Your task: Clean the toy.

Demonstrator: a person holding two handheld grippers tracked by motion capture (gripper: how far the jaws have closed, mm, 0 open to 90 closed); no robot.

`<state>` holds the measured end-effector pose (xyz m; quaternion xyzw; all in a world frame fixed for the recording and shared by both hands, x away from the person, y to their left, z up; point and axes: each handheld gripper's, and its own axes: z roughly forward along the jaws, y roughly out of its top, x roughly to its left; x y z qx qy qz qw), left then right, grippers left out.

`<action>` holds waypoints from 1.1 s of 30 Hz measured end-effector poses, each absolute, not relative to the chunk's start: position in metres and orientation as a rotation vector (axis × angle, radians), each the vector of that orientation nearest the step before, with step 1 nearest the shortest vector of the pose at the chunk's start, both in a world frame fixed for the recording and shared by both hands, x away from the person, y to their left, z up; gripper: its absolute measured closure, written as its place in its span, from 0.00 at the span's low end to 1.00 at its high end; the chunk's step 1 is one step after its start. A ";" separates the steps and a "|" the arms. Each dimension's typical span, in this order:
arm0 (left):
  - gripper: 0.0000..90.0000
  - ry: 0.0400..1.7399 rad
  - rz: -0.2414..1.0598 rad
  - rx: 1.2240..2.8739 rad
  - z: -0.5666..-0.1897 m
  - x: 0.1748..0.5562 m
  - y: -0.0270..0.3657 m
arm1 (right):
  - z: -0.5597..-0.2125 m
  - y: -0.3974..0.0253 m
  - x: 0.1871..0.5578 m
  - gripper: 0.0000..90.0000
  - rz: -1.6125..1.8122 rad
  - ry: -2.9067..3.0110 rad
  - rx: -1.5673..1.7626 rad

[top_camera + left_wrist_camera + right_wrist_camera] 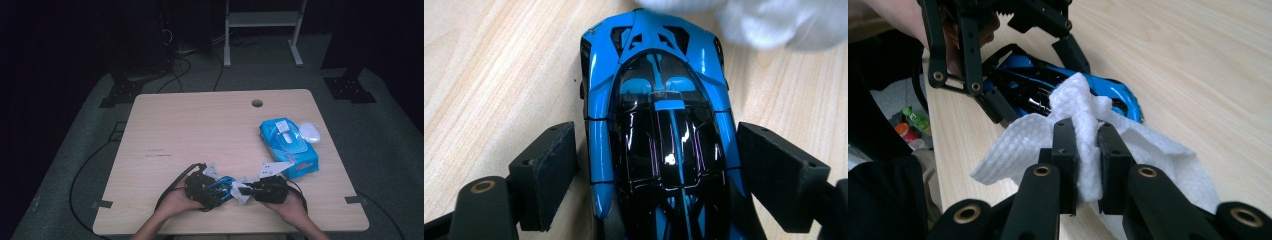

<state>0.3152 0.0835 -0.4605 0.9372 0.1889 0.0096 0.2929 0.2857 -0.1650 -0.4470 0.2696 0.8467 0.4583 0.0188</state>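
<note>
A blue and black toy car (664, 125) lies on the wooden table (200, 130) near its front edge. My left gripper (656, 175) straddles the car, its pads against both sides. My right gripper (1087, 150) is shut on a bunched white wipe (1023, 140), which rests against one end of the car (1023, 70). In the right gripper view the left gripper (1035, 82) stands just beyond the wipe. From above, the left gripper (210, 192) and the right gripper (245, 190) point at each other, with the car (223, 186) between them.
A blue pack of wipes (290, 145) lies at the right of the table, with a white oval object (310, 132) beside it. A cable hole (257, 103) sits near the far edge. Cables trail off the table's front corners.
</note>
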 end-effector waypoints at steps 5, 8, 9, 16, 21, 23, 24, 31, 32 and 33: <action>0.20 0.470 0.056 2.533 -0.460 0.313 0.078 | -0.444 -0.174 0.285 0.89 1.437 2.598 0.851; 0.20 0.451 0.079 2.566 -0.460 0.313 0.073 | -0.444 -0.177 0.285 0.89 1.435 2.593 0.861; 0.20 0.447 0.090 2.575 -0.460 0.313 0.072 | -0.444 -0.179 0.285 0.89 1.432 2.594 0.863; 0.21 0.424 0.137 2.607 -0.459 0.309 0.066 | -0.445 -0.187 0.284 0.89 1.428 2.579 0.896; 0.26 0.433 0.151 2.615 -0.457 0.308 0.067 | -0.446 -0.189 0.284 0.89 1.433 2.568 0.901; 0.28 0.428 0.156 2.604 -0.456 0.307 0.069 | -0.445 -0.189 0.284 0.89 1.438 2.563 0.902; 0.28 0.427 0.152 2.591 -0.456 0.307 0.069 | -0.445 -0.189 0.285 0.89 1.441 2.559 0.901; 0.31 0.383 0.176 2.583 -0.454 0.306 0.073 | -0.444 -0.192 0.286 0.89 1.457 2.542 0.925; 0.31 0.386 0.170 2.576 -0.454 0.307 0.074 | -0.444 -0.193 0.286 0.89 1.458 2.540 0.924; 0.31 0.392 0.162 2.567 -0.454 0.307 0.075 | -0.443 -0.193 0.286 0.89 1.458 2.538 0.922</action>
